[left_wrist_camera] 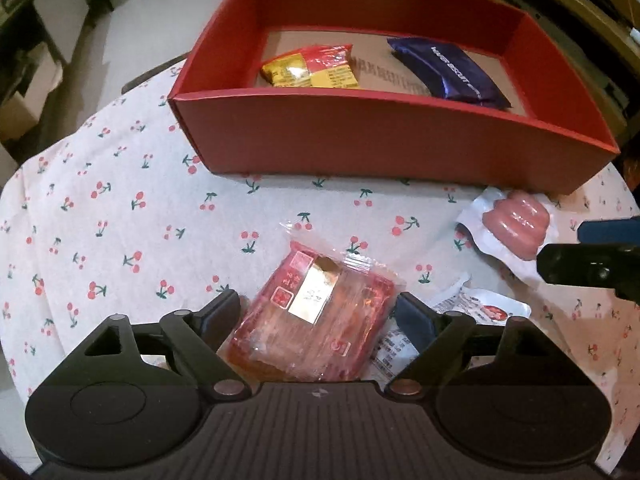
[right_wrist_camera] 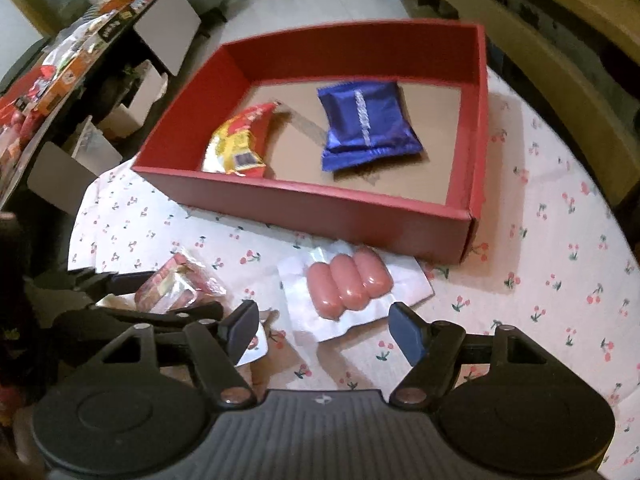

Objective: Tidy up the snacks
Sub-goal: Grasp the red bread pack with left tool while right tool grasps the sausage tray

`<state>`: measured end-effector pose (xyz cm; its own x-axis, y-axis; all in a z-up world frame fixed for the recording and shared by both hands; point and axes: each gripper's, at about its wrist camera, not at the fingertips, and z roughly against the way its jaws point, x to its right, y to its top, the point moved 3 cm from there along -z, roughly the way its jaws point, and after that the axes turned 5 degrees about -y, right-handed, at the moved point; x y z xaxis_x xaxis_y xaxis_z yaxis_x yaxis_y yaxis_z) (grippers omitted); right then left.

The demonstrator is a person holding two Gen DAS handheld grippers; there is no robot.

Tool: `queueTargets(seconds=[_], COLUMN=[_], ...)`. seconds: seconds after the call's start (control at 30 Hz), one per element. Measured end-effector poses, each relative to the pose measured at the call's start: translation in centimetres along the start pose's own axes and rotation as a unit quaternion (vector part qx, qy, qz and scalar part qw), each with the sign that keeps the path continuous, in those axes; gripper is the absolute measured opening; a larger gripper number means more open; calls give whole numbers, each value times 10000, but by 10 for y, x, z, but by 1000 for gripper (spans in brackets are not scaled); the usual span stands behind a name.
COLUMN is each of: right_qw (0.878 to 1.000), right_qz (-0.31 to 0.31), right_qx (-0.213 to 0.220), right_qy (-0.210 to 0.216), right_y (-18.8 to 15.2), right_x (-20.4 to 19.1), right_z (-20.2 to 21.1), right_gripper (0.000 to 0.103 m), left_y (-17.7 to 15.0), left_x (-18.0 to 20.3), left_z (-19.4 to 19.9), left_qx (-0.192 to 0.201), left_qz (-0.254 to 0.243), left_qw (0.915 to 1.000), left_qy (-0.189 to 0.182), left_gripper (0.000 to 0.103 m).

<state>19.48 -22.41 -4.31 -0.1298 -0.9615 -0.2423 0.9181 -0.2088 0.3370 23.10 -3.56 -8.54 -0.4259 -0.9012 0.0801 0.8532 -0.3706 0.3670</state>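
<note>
A red box (left_wrist_camera: 380, 136) (right_wrist_camera: 304, 208) stands on the cherry-print tablecloth (left_wrist_camera: 120, 220) and holds a yellow-and-red packet (left_wrist_camera: 312, 66) (right_wrist_camera: 240, 144) and a blue packet (left_wrist_camera: 452, 72) (right_wrist_camera: 368, 124). My left gripper (left_wrist_camera: 318, 308) is open and points down, with a clear-wrapped red snack pack (left_wrist_camera: 316, 320) (right_wrist_camera: 176, 284) lying between its fingers. The right gripper (right_wrist_camera: 326, 332) is open over the near edge of a vacuum pack of three pink sausages (right_wrist_camera: 348, 280) (left_wrist_camera: 516, 220), which lies just in front of the box. A white packet (left_wrist_camera: 480, 308) (right_wrist_camera: 254, 346) lies between the two packs, partly hidden by fingers.
The round table's edge curves close on the left and right. A cluttered shelf (right_wrist_camera: 80, 52) and cardboard boxes (right_wrist_camera: 132, 108) stand beyond it on the left. Wooden furniture (right_wrist_camera: 560, 60) runs behind the box on the right. In the left wrist view the right gripper (left_wrist_camera: 592, 268) enters from the right edge.
</note>
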Motion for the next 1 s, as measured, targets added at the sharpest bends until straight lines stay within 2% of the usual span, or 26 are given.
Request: queueTargets(seconds=[0.13,0.17,0.2,0.33,0.47,0.53,0.67,0.77,0.87,1.0], right_qw=[9996,9993,9991,9984,9996,9994,9968,9952,9891,9880], right_qz=[-270,-344,-399,-530,-91,110,358,541,1022,1216], right_qx=[-56,-47,-41,-114,-30,-59,-103,-36,-7,-29], right_qy=[-72,-111,-141,-166,-284,-336,-704,-817,-1062,-949], right_y=[8,10,12,12,14,17,19,18,9,-8], right_x=[12,15,17,20,2,-5,-8,-11,-19,-12], right_z=[-7,-8,-9,-14,-21,-28,-43,-50,-50,-38], right_gripper=[84,84,84,84,87,97,103,103,103,100], left_y=[-9,-11,-13,-21,-23,-21,-20,-18,-18,-20], left_x=[5,7,10,21,25,21,18,18,19,18], left_z=[5,7,9,18,20,18,16,14,14,16], left_qx=[-23,-38,-45,-46,-67,-108,-145,-158,-163,-188], left_qz=[139,157,157,117,92,178,257,308,274,266], left_qw=[9999,9999,9999,9996,9994,9991,9989,9987,9989,9990], left_qy=[17,11,-25,-260,-322,-367,-361,-362,-349,-319], left_gripper=[83,79,75,70,68,69,73,76,75,72])
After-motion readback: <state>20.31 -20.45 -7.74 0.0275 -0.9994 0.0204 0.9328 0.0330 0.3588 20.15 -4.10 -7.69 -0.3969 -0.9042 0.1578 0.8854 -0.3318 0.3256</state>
